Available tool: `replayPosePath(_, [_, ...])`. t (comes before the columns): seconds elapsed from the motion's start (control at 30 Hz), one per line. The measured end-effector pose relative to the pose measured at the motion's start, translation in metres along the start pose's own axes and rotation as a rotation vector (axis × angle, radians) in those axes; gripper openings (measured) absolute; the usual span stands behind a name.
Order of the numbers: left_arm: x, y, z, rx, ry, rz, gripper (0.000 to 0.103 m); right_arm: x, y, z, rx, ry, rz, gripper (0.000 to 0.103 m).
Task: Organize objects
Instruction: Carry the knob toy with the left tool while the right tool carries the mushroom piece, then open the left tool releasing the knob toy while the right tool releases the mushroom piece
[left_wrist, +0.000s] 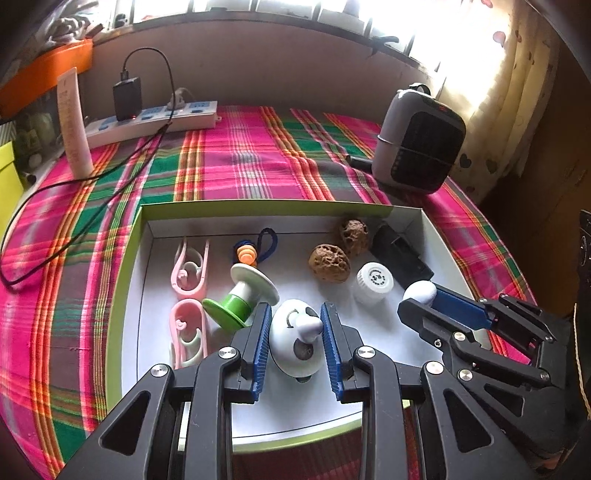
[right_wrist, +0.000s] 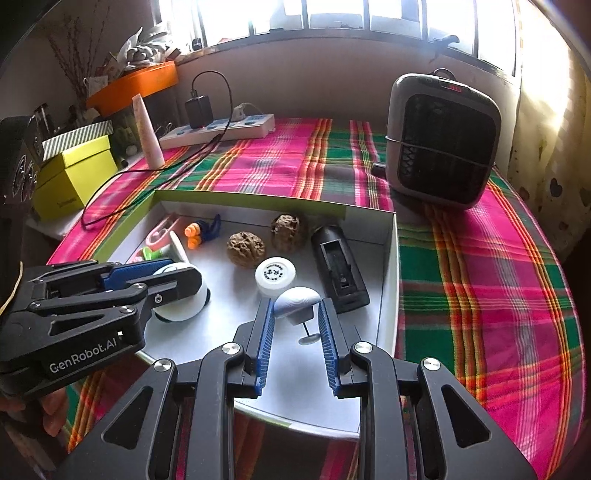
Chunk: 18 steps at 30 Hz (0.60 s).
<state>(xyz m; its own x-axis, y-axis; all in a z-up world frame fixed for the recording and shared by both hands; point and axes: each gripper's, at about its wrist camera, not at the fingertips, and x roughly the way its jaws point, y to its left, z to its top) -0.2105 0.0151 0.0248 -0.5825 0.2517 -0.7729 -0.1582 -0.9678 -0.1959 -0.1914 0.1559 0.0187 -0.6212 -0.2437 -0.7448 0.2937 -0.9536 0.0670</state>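
A shallow white box with a green rim (left_wrist: 123, 280) (right_wrist: 388, 295) lies on the plaid cloth. My left gripper (left_wrist: 295, 314) (right_wrist: 173, 273) is shut on a white egg-shaped toy with a knob (left_wrist: 295, 347) (right_wrist: 184, 306), low over the box's near part. To its right, my right gripper (right_wrist: 295, 306) (left_wrist: 417, 299) is shut on a small white dome piece with a pin (right_wrist: 297, 297) (left_wrist: 421, 290). In the box lie two pink clips (left_wrist: 188, 273), a green and white spool (left_wrist: 243, 295), orange earplugs on a blue cord (left_wrist: 247, 254), two walnuts (left_wrist: 328, 264), a white cap (left_wrist: 373, 280) and a black case (left_wrist: 402, 254).
A grey heater (left_wrist: 421, 147) stands at the back right, and a power strip with a black charger (left_wrist: 155, 118) and its cable at the back left. A pale tube (left_wrist: 74, 122) stands upright there. In the right wrist view a yellow box (right_wrist: 74, 173) sits off the cloth's left edge.
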Motion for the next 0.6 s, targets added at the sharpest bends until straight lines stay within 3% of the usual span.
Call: replayPosePath(0.6, [0.0013,-0.0015,0.0001,0.008,-0.005,0.018,0.027,0.0042,0.0001,-0.0009,-0.005,0.014,-0.005,0.026])
